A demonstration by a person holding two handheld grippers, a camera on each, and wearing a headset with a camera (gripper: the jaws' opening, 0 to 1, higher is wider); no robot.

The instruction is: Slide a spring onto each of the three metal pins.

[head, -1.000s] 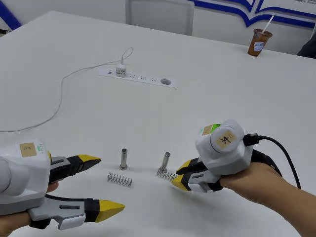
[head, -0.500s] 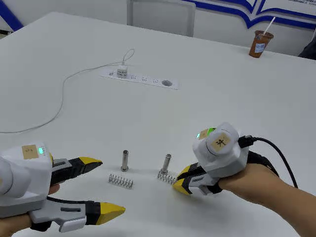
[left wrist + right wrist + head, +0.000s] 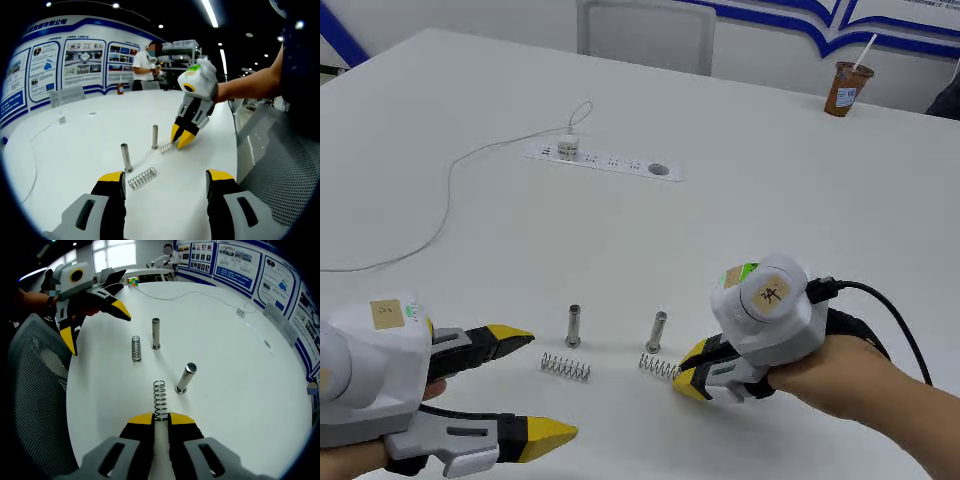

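Right fingers pinched on a spring's end, left fingers wide apart.
My right gripper (image 3: 160,417) nips the near end of a spring (image 3: 159,397). It lies flat, its long axis running straight out from my tips, far end beside the foot of the near pin (image 3: 185,378). Beyond stands the far pin (image 3: 156,333), with the other spring (image 3: 135,348) flat beside it. My left gripper (image 3: 167,182) gapes, empty. The spring lies much as it did a second ago. I can't read the scrawl on my right gripper's sticker (image 3: 775,290).

White table (image 3: 740,220), poster-lined wall (image 3: 75,55), ceiling strip lights (image 3: 210,12), perhaps mesh chair (image 3: 35,365).
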